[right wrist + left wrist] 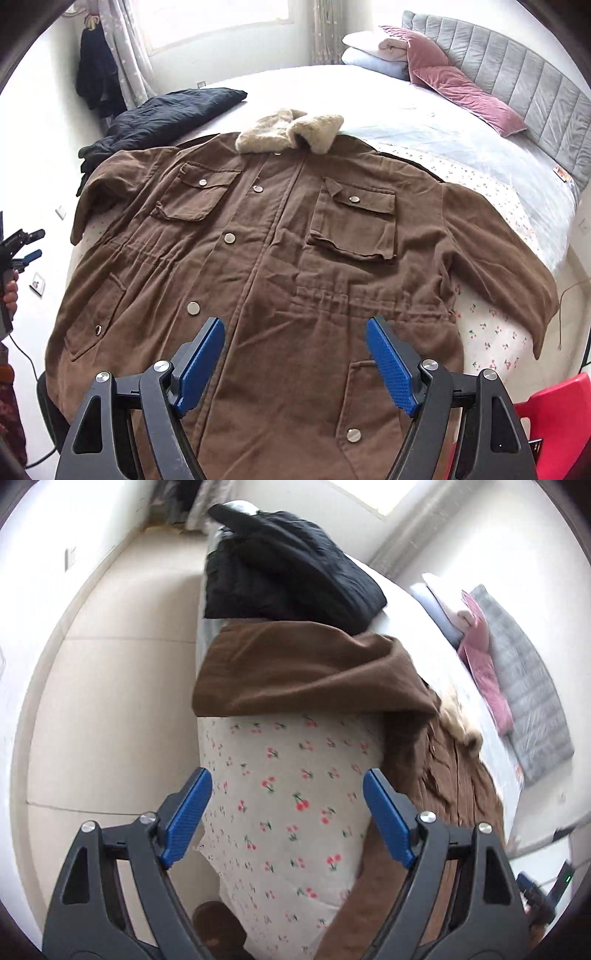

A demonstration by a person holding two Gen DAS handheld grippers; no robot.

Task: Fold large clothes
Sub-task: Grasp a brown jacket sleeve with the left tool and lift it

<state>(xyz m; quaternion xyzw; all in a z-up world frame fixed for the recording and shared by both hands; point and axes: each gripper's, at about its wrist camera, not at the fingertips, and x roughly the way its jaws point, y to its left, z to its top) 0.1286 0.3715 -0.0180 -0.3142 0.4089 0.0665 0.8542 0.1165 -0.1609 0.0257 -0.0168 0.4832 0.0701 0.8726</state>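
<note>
On the left we saw the left gripper (286,786) with its fingers spread wide and holding nothing, over the cherry sheet (288,812) at the bed edge. A sleeve (295,672) of the brown coat (280,251) lay across the sheet just ahead, and a black garment (284,568) was beyond it. In the middle the coat lay flat on the bed (424,118), front up, its fur collar (291,129) at the far end. Our right gripper (295,336) hovered above its lower part, fingers also apart and empty. On the right pink pillows (461,88) leaned on the headboard (517,74)
</note>
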